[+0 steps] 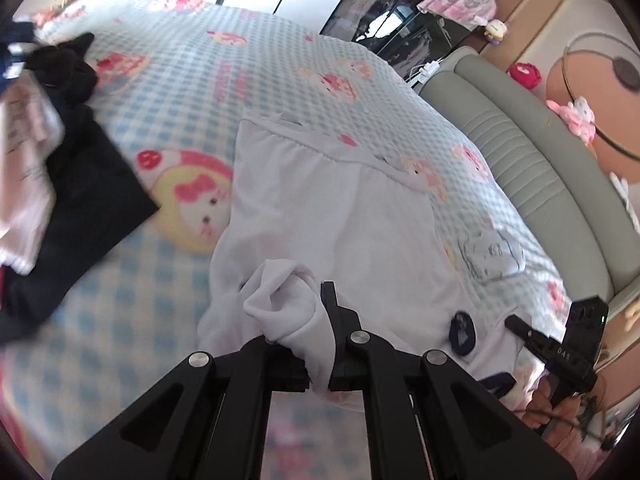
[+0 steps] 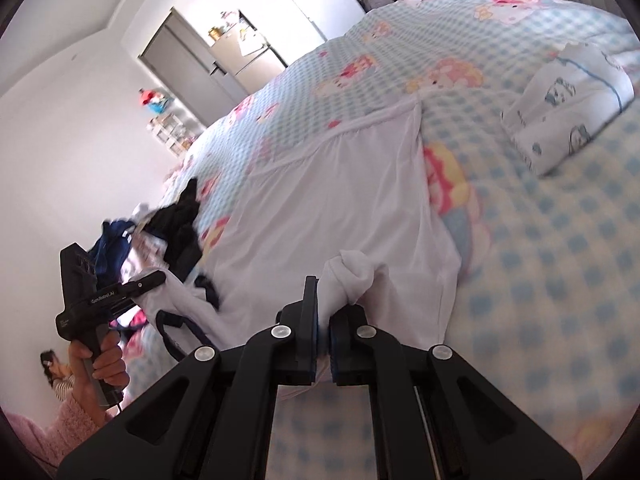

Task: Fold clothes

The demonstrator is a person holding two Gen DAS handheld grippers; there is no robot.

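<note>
On the checked bed cover (image 1: 248, 52), two claws are holding up a white shirt (image 1: 320, 200).
The left gripper (image 1: 316, 308) and right gripper (image 2: 324, 320) are each pinching a bunch of it at 6 o'clock.

The pile of dark and pink clothes (image 1: 36, 160) on the bed is smeared by motion blur and cut off at the left edge. Bunched fabric of the white garment (image 1: 320, 208) hides the left gripper (image 1: 308, 320) fingertips. The folded printed cloth (image 2: 568, 120) shows small drawings too blurred to read.
</note>
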